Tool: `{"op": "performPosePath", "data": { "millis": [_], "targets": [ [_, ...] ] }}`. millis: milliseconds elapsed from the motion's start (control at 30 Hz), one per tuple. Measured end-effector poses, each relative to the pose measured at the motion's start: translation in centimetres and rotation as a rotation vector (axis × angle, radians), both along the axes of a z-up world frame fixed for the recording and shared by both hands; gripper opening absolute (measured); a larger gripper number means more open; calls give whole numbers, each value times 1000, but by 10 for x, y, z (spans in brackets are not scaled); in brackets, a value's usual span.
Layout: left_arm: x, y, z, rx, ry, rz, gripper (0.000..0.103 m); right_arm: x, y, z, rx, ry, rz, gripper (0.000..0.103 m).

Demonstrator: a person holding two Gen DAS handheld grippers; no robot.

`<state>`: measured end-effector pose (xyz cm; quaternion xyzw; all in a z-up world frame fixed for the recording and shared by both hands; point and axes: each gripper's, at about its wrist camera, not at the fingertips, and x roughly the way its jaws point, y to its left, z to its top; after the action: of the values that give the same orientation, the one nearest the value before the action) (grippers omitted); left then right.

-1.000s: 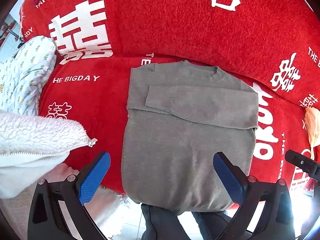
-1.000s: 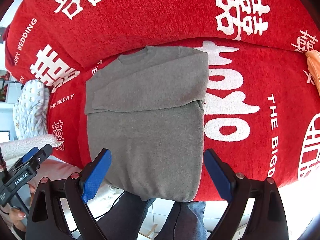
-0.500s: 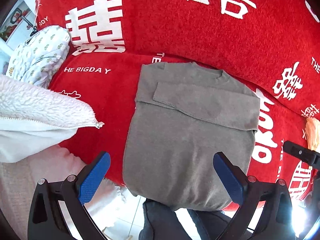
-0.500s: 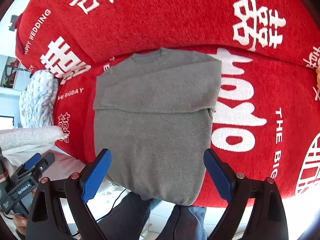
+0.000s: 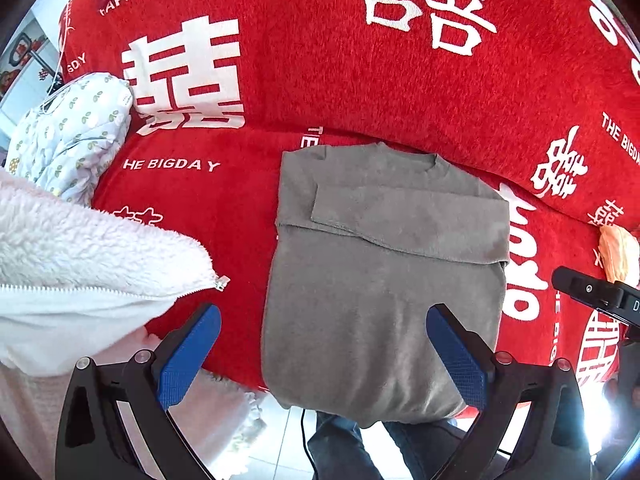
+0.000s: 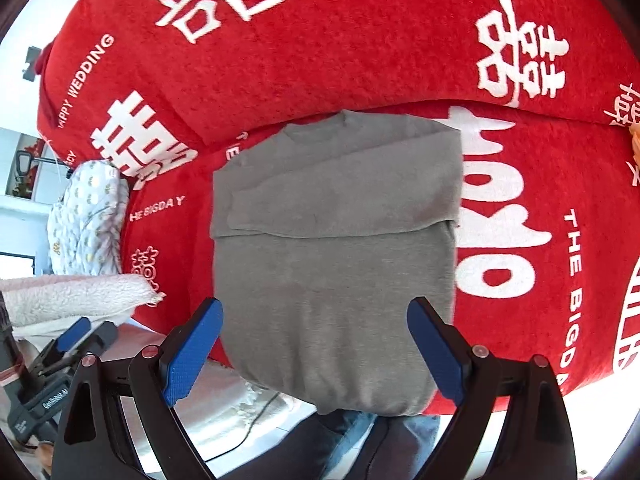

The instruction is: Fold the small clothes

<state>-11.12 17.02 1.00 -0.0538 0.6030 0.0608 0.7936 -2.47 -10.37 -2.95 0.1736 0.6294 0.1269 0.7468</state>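
A small grey sweater (image 5: 380,280) lies flat on a red blanket-covered sofa seat (image 5: 200,200), collar away from me, both sleeves folded across the chest, its hem hanging over the front edge. It also shows in the right wrist view (image 6: 332,248). My left gripper (image 5: 324,352) is open and empty, hovering above the hem. My right gripper (image 6: 316,348) is open and empty, also above the hem. The right gripper's tip (image 5: 592,292) shows at the right edge of the left wrist view; the left gripper (image 6: 60,360) shows at the lower left of the right wrist view.
A white fleece zip garment (image 5: 80,264) lies at the left on the seat edge. A patterned quilted garment (image 5: 72,136) lies behind it. An orange cloth (image 5: 618,252) sits at the far right. The red sofa back (image 5: 360,60) rises behind. My legs and tiled floor are below.
Both grippers have drawn a little closer to the sweater, which looms larger in both views. The sweater has not moved. Both grippers stay open.
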Motion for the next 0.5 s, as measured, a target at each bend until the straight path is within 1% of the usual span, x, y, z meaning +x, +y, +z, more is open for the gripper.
{"op": "performPosePath", "data": {
  "millis": [133, 267, 367, 433, 500],
  "targets": [
    [-3, 0, -3, -15, -5, -36, 103, -14, 11, 3, 14, -22, -19, 95],
    [-8, -8, -4, -33, -6, -77, 103, -33, 13, 2, 26, -16, -62, 95],
    [-13, -14, 2, -49, -17, -97, 103, -44, 16, 0, 30, -17, -78, 95],
    [-15, -20, 8, -46, -30, -118, 103, -46, 17, -2, 45, -12, -80, 95],
    [-16, -27, 13, -34, -49, -138, 103, -43, 18, -1, 49, -8, -58, 95]
  ]
}}
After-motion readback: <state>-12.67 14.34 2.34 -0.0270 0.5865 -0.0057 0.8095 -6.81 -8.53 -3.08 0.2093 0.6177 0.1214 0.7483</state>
